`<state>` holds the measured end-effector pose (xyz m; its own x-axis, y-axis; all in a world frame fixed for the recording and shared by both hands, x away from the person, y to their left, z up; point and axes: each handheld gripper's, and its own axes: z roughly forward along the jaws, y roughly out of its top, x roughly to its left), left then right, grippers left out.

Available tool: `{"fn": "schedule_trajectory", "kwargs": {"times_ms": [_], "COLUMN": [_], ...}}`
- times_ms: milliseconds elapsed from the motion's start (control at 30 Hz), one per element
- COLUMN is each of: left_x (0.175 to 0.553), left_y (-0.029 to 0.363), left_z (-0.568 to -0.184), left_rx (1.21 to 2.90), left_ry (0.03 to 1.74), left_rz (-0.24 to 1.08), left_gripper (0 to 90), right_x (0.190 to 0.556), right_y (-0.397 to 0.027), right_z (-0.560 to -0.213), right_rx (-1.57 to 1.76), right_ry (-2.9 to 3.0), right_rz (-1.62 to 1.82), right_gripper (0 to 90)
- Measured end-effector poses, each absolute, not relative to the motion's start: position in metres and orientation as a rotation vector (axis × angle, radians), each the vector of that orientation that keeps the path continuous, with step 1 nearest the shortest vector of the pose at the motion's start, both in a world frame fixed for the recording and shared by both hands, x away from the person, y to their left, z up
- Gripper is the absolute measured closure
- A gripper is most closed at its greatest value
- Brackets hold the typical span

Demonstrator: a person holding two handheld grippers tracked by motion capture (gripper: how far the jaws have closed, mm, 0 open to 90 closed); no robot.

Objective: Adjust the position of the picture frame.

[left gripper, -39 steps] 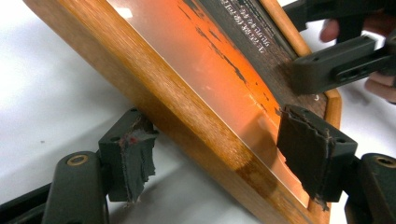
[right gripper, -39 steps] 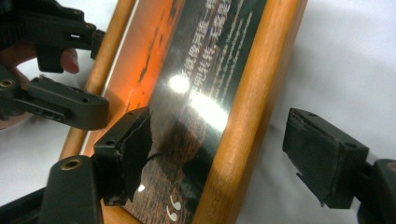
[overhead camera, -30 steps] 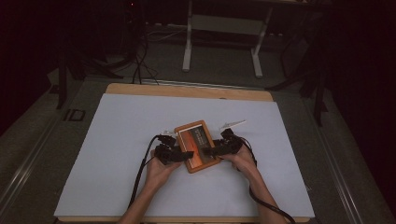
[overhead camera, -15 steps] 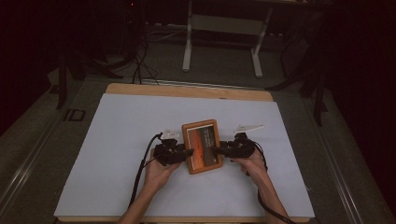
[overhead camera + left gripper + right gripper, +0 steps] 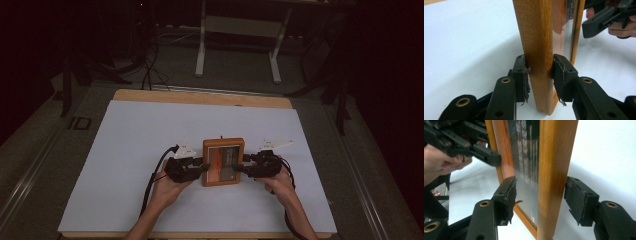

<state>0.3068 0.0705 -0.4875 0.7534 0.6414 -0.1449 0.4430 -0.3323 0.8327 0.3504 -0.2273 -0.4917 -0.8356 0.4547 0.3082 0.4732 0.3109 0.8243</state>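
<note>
A dim room: grey floor, a white-legged stand beyond the desk's far edge, cables trailing.

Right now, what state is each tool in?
Left tool: just closed, pads clamped on the wooden frame.
Right tool: open, astride the frame's other side, pads clear of the wood.

Between your right gripper's jaws stands the near rail of the wooden picture frame. The pads sit apart from the wood on both sides, having just been opening. Beyond your left-hand jaw, the other gripper meets the frame's far rail, a hand behind it.
</note>
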Motion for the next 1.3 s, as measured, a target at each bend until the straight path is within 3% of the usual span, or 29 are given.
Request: {"fn": "schedule_trajectory", "kwargs": {"times_ms": [133, 567, 1300], "left_x": [0.307, 0.310, 0.312], "left_y": [0.073, 0.085, 0.103], "left_z": [-0.488, -0.484, -0.500], "left_rx": [1.969, 1.891, 1.842], "left_ry": [0.813, 0.846, 1.049], "left_rz": [0.224, 0.071, 0.049], "left_gripper": [66.7, 67.5, 67.5], "right_x": [0.348, 0.332, 0.345], "right_y": [-0.226, -0.232, -0.208], "right_z": [-0.492, -0.485, -0.505], "right_rx": [-0.901, -0.975, -1.078], "right_ry": [-2.584, -2.481, -2.388], "right_rz": [-1.600, -1.592, -1.526], "right_gripper": [57.9, 63.8, 62.9]}}
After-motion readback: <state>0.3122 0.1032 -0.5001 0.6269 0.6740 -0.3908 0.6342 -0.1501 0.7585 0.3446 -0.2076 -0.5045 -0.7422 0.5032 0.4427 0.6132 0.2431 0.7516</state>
